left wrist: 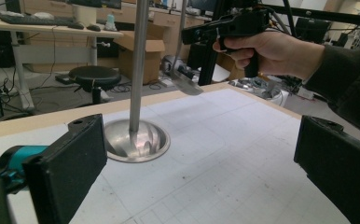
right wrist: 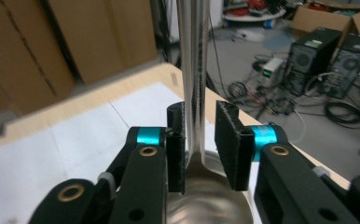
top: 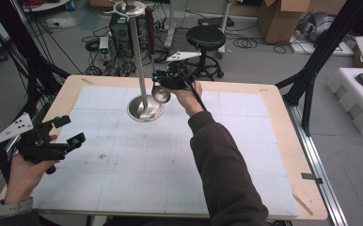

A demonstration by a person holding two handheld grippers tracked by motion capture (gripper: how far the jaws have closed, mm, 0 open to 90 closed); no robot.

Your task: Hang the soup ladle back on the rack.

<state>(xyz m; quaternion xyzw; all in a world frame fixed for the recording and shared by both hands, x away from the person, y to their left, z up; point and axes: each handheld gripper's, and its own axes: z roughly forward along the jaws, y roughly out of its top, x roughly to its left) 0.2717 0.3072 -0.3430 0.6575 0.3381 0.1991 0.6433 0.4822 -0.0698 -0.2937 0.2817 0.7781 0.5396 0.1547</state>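
A tall steel stand rises on a pole (top: 136,52) from a round dished base (top: 144,109) at the back middle of the table. A shiny ladle hangs beside the pole, its bowl (top: 161,94) just above the base. My right gripper (top: 159,78) is at the ladle. In the right gripper view the ladle's handle (right wrist: 193,84) stands between the pads of my right gripper (right wrist: 200,144), close to the left pad, with a gap at the right pad. My left gripper (top: 71,131) hovers wide open over the table's left edge with nothing between its jaws.
White gridded paper (top: 170,155) covers the wooden table (top: 288,141). Behind the table stand a black stool (top: 206,37), computer towers (top: 118,33) and loose cables. Black frame legs (top: 311,70) rise at the right, and white foam blocks (top: 358,99) lie beyond them.
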